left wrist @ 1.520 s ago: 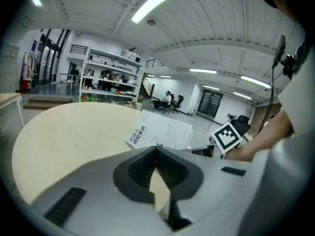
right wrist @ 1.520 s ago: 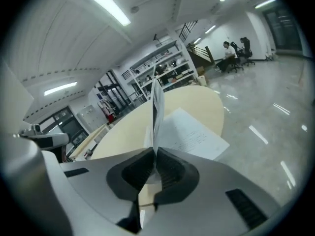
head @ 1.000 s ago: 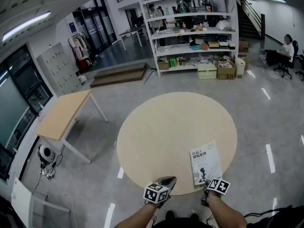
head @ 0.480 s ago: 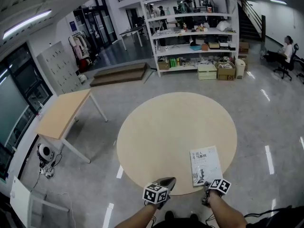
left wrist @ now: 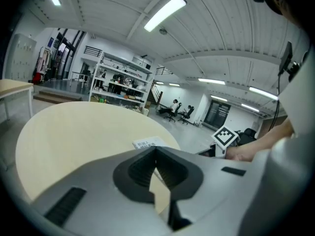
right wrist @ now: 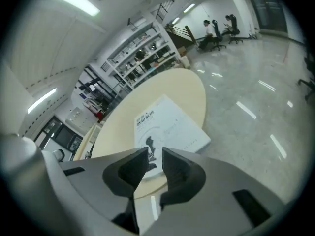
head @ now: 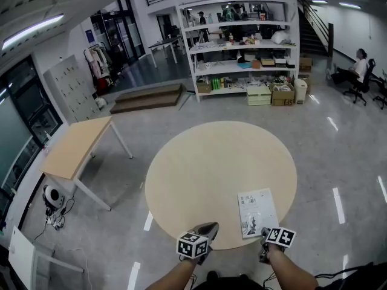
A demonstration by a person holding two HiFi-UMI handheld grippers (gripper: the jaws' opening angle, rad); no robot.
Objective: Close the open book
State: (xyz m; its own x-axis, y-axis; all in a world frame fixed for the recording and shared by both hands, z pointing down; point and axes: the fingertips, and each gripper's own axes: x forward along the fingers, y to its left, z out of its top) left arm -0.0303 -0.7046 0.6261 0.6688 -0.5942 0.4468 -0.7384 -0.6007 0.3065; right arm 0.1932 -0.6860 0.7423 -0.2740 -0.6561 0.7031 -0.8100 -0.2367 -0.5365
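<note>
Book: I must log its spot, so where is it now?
In the head view the book lies closed at the near right edge of the round table, just ahead of the right gripper, whose jaws have just been opening with nothing between them.

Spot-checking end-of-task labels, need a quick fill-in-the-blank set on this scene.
1. The book lies ___ on the table, front cover up.
2. The table is ___ in shape.
3. The left gripper has its fingers ___, with nothing between them.
Missing words: closed; round; shut.
</note>
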